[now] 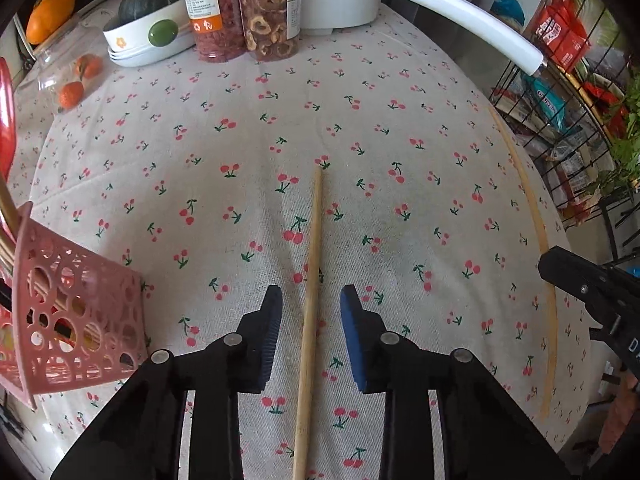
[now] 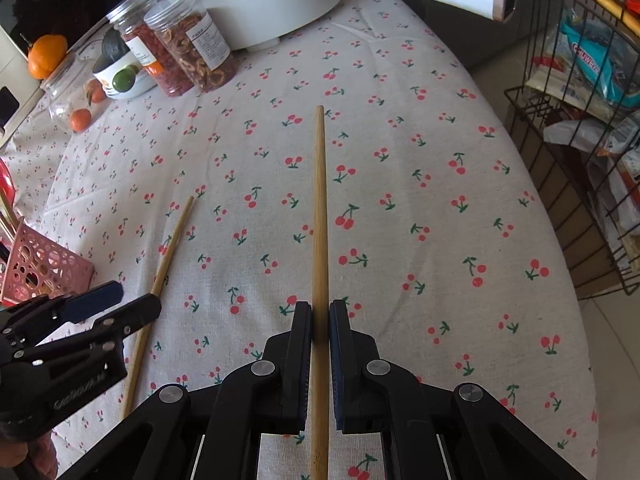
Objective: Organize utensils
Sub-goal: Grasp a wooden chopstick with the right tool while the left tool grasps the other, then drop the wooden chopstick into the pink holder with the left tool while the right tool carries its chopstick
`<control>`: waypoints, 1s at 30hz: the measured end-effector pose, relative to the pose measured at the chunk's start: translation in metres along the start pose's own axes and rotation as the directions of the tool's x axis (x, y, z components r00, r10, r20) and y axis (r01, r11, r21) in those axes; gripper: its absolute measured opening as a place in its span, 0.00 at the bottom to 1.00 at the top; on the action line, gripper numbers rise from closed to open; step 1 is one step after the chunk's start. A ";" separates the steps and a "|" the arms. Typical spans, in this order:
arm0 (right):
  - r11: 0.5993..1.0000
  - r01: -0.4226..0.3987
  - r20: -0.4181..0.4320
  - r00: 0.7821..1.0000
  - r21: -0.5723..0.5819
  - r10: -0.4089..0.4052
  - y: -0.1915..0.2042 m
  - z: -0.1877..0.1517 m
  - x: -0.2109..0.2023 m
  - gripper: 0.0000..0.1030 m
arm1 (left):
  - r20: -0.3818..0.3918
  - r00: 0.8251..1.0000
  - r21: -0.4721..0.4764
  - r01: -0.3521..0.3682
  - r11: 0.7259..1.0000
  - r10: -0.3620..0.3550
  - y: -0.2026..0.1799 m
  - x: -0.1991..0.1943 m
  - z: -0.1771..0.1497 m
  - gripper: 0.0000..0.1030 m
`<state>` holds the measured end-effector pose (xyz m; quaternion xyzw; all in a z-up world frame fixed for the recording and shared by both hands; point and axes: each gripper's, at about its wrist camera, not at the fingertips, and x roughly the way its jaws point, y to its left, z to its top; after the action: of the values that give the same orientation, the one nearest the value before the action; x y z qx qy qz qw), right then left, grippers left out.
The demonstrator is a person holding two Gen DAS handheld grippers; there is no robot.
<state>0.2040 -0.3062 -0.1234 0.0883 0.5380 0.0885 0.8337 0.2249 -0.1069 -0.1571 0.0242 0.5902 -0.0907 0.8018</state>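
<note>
Two bamboo chopsticks lie on the cherry-print tablecloth. My left gripper (image 1: 311,300) is open and straddles one chopstick (image 1: 310,300), with its jaws well apart on either side. This chopstick also shows in the right wrist view (image 2: 160,280), and so does the left gripper (image 2: 120,300). My right gripper (image 2: 320,312) is shut on the other chopstick (image 2: 320,208), which points straight ahead. This chopstick appears near the table's right edge in the left wrist view (image 1: 536,240), beside the right gripper's body (image 1: 588,288). A pink perforated utensil basket (image 1: 76,320) stands at the left and holds several utensils.
At the back stand two clear jars of dried food (image 1: 240,12), a white bowl with a dark squash (image 1: 148,28), a glass jar with oranges (image 1: 68,76) and a white pot with a long handle (image 1: 460,16). A black wire rack with packages (image 2: 580,120) stands past the table's right edge.
</note>
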 end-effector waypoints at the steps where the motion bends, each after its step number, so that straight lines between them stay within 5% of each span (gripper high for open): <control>1: 1.000 -0.004 0.000 1.000 0.004 0.004 -0.002 0.001 0.000 0.06 | -0.007 1.000 -0.010 0.001 1.000 -0.001 0.001 0.004 0.003 0.26; 4: 1.000 -0.011 -0.004 1.000 0.014 0.011 -0.007 0.001 0.000 0.06 | -0.007 1.000 -0.012 -0.024 1.000 0.024 0.000 0.011 0.007 0.23; 8: 1.000 -0.018 -0.006 1.000 0.022 0.018 -0.008 0.000 -0.002 0.06 | 0.000 0.997 0.039 -0.080 0.996 0.080 -0.011 0.013 0.008 0.07; 14: 0.999 -0.025 0.026 0.999 0.019 0.025 -0.001 0.000 -0.013 0.06 | 0.061 0.995 0.094 -0.086 0.992 0.080 -0.022 -0.008 -0.005 0.06; 21: 0.999 -0.049 0.092 0.995 0.008 0.048 0.018 -0.005 -0.035 0.06 | 0.193 0.981 0.136 -0.019 0.991 -0.008 -0.018 -0.071 -0.034 0.06; 30: 0.993 -0.115 0.198 0.973 -0.028 0.118 0.053 -0.021 -0.073 0.06 | 0.346 0.932 0.148 0.059 0.987 -0.108 0.014 -0.147 -0.081 0.06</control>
<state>0.1526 -0.2712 -0.0543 0.1210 0.4451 0.1324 0.8774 0.1088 -0.0640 -0.0427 0.0366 0.4297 -0.1675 0.8865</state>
